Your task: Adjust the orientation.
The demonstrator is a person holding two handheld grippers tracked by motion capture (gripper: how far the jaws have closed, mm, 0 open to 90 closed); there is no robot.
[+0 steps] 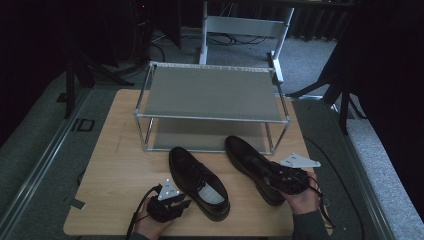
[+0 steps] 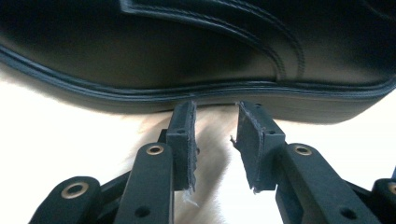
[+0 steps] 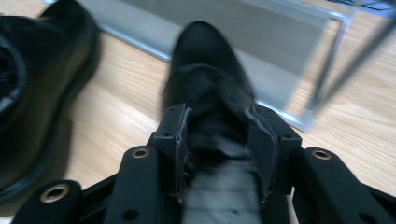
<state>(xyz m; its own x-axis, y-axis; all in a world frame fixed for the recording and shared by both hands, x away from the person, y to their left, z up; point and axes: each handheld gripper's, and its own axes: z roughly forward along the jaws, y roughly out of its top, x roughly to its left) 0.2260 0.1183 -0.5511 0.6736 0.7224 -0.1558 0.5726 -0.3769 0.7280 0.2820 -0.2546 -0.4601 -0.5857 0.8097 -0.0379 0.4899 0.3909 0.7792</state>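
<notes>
Open tabletop (image 1: pixel 117 155) left of shoes; shoe rack (image 1: pixel 210 92) blocking beyond.

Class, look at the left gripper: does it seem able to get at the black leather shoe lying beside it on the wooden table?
Probably yes. The left gripper has open jaws almost at the sole edge of the black leather shoe, with only bare wooden table between them.
</notes>
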